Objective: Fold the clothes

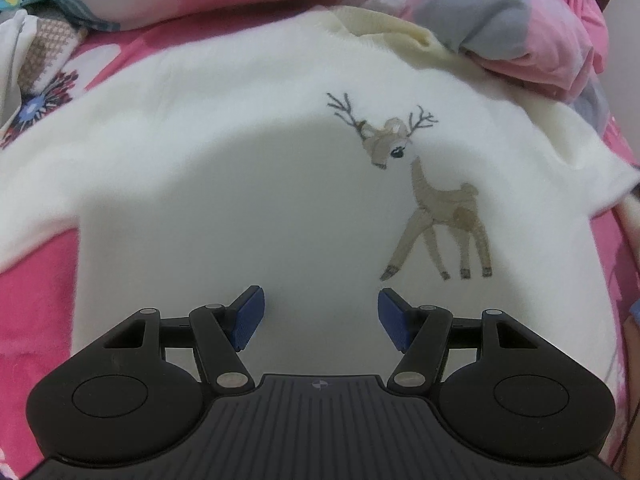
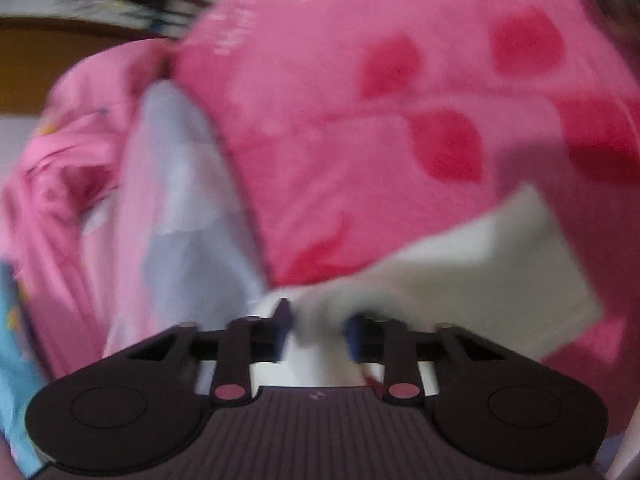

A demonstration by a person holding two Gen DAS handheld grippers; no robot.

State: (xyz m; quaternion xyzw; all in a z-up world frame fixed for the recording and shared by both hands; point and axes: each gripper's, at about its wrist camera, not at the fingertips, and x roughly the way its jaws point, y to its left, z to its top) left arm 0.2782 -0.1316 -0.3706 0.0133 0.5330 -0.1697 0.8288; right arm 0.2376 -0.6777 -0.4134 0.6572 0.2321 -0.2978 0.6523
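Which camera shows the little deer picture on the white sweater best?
The left wrist view. There the deer shows whole and sharp on the white sweater, spread flat on the pink blanket. The right wrist view is blurry and shows only a white fold of cloth, no deer.

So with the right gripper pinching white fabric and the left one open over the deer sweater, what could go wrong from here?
1. The right gripper seems to hold only an edge of the white sweater; it could slip out when pulled.
2. The left gripper hangs open, pinning nothing, so the whole sweater may drag instead of folding.
3. The pile of pink and grey clothes overlaps the collar and might snag it.
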